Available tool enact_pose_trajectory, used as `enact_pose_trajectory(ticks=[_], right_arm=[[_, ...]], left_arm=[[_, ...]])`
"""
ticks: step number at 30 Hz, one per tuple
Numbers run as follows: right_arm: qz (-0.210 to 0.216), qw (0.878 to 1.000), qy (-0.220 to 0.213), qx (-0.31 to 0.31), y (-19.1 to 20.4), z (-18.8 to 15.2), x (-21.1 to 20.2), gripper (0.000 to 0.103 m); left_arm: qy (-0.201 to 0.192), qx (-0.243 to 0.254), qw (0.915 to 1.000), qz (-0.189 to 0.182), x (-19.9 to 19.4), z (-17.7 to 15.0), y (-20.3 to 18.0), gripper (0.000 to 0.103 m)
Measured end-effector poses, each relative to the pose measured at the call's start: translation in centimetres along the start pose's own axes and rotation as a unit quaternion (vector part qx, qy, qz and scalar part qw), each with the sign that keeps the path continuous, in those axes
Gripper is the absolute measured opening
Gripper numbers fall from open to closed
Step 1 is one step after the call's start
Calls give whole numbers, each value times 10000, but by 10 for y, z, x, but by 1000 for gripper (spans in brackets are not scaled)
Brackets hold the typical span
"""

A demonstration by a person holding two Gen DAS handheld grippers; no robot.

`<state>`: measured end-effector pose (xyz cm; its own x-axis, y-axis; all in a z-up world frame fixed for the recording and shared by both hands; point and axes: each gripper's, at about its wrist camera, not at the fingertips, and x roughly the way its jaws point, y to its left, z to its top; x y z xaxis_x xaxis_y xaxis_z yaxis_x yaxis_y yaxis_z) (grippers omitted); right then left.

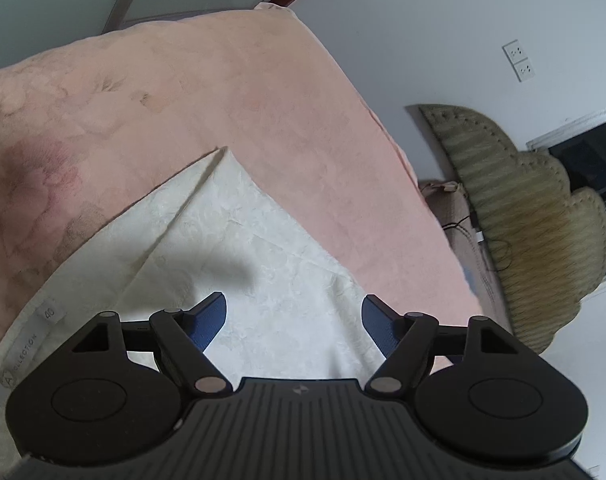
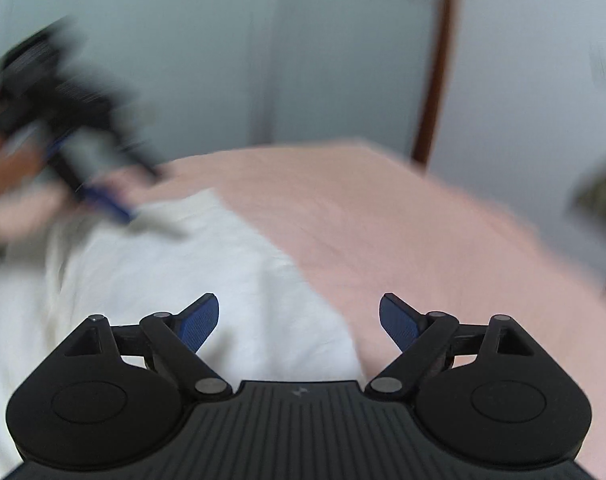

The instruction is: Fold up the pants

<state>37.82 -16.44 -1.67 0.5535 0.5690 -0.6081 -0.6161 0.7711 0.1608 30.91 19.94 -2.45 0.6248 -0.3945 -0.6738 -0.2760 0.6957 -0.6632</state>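
White pants (image 1: 239, 248) lie folded on a pink bed cover (image 1: 207, 92), with the waistband label at the left. My left gripper (image 1: 295, 312) is open and empty, held just above the pants. In the right wrist view the pants (image 2: 191, 280) lie lower left on the pink cover (image 2: 403, 232). My right gripper (image 2: 299, 316) is open and empty above the pants' right edge. The left gripper shows blurred at the upper left of the right wrist view (image 2: 103, 196), above the far end of the pants.
A woven tan headboard or basket (image 1: 535, 216) stands to the right of the bed against a white wall with sockets (image 1: 519, 60). A brown door frame (image 2: 435, 64) stands behind the bed. The right wrist view is motion-blurred.
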Motion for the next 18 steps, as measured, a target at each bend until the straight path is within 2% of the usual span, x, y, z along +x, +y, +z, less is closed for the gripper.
enact_pose_trajectory(ticks=[2,3,4,5,6,7,9,11,13,15,16,18], right_arm=[[621,9931,311,949,-29,-1,30,88],[771,9905,325,1092,-31,-4,38,80],[840,9913,332,958,-24,-6,42,42],[728,9949,298,631,-11,-7,41,25],[517,9984,180,144,7,-9,36,20],[320,9985,68,-443,28,-12,28,18],[-135,9869,-67,-1605,74,-25,11,16],[-385,9685,-188,-2452,114,-44,-7,15],[-574,9446,-258,-3221,147,-66,-23,14],[-645,9290,-253,-3636,170,-84,-34,13],[-644,9256,-229,-3722,177,-90,-36,13],[-695,9222,-177,-3799,186,-102,-40,13]], left_arm=[[28,9,10000,13,4,1,-2,78],[67,-15,10000,-13,7,2,-1,78],[106,-71,9999,-49,9,4,0,80],[135,-139,9998,-87,11,6,1,81],[152,-213,9996,-118,12,8,1,82],[147,-296,9993,-151,13,10,3,82],[90,-444,9987,-245,13,14,5,83],[67,-503,9982,-317,13,16,5,84],[74,-554,9978,-360,12,15,5,84],[111,-603,9975,-354,12,15,6,84],[123,-632,9973,-360,12,14,7,82],[98,-567,9975,-417,7,8,7,61]])
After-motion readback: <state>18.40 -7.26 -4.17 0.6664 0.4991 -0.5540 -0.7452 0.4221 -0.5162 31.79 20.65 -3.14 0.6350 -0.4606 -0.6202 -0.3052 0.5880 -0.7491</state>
